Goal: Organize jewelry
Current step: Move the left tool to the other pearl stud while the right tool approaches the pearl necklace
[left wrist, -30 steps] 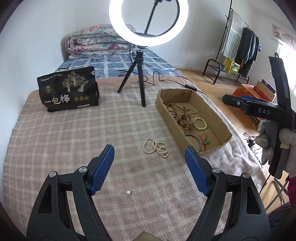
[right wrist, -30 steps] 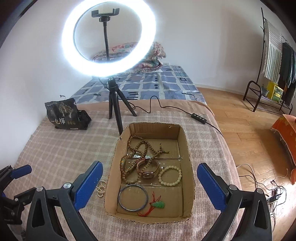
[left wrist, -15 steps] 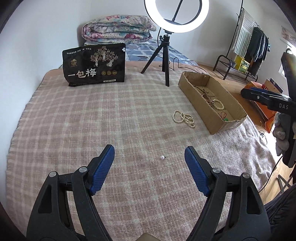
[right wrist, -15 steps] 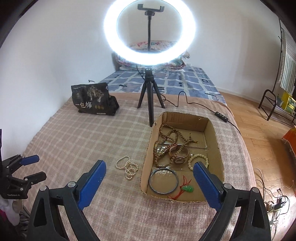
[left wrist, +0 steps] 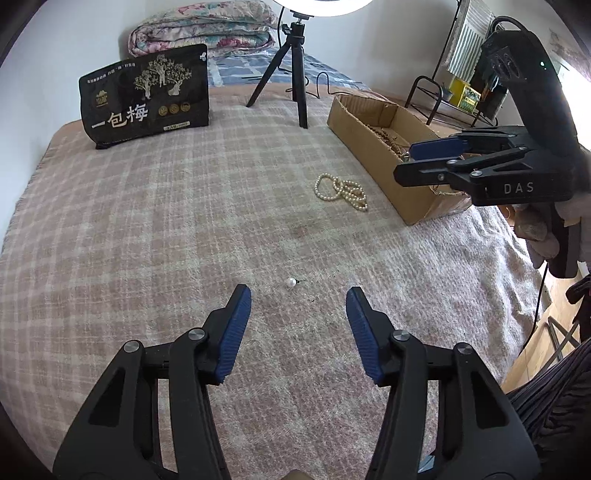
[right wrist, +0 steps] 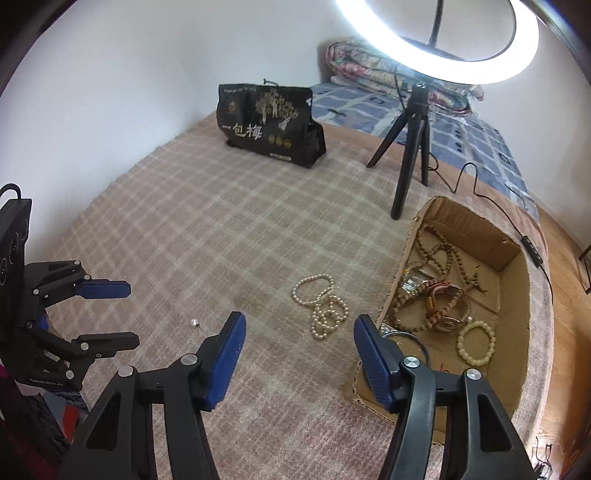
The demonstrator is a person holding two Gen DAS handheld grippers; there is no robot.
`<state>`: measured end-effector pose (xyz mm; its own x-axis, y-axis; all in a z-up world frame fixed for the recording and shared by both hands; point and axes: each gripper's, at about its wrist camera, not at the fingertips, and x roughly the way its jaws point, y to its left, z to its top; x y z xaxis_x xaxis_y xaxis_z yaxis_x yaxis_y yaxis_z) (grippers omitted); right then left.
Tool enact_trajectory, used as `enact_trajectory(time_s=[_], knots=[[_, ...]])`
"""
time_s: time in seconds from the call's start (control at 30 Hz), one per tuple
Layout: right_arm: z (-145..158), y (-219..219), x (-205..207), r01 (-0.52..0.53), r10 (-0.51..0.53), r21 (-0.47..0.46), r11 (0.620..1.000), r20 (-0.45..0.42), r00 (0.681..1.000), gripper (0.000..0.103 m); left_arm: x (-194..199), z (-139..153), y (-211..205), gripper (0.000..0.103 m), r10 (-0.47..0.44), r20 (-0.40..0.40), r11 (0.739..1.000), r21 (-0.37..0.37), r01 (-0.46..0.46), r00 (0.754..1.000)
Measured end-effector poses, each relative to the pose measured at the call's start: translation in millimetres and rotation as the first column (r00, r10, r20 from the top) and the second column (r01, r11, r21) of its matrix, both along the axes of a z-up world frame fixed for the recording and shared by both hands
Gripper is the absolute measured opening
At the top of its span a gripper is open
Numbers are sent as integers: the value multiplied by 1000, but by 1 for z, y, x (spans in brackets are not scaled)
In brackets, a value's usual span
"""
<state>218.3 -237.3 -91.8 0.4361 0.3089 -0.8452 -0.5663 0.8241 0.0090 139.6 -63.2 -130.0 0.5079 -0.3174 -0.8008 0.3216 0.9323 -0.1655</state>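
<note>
A small pearl earring (left wrist: 291,283) lies on the plaid blanket just ahead of my open, empty left gripper (left wrist: 298,310); it also shows in the right wrist view (right wrist: 193,323). A pearl necklace (left wrist: 341,192) lies coiled beside the cardboard box (left wrist: 365,136). In the right wrist view the necklace (right wrist: 322,306) lies just ahead of my open, empty right gripper (right wrist: 297,345). The box (right wrist: 515,291) holds wooden bead strings, a watch, a white bead bracelet (right wrist: 475,342) and a bangle. The right gripper (left wrist: 417,162) shows at the right of the left wrist view, and the left gripper (right wrist: 118,314) at the left of the right wrist view.
A black snack bag (left wrist: 146,96) stands at the back of the blanket. A ring light on a tripod (left wrist: 295,70) stands behind the box, its cable (right wrist: 491,206) trailing off to the right. Folded quilts (left wrist: 207,31) lie by the wall. The bed edge drops at right.
Both grippers have swung left and come lower toward the blanket. The earring is now close in front of the left gripper, and the necklace in front of the right one. Both stay open.
</note>
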Motion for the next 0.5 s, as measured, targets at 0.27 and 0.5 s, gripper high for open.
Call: enact_trajectory(time_s=[0.27,0.5], knots=[[-29,24,26,-131,124,-74,989,-93,988,55,17,-22,1,46,39,-73,999,-36,-41,997],[-54,33,51,-192,168,-158,969,-154,974,55,30,-34,-4,41,45,-94,999,-24,-48,995]])
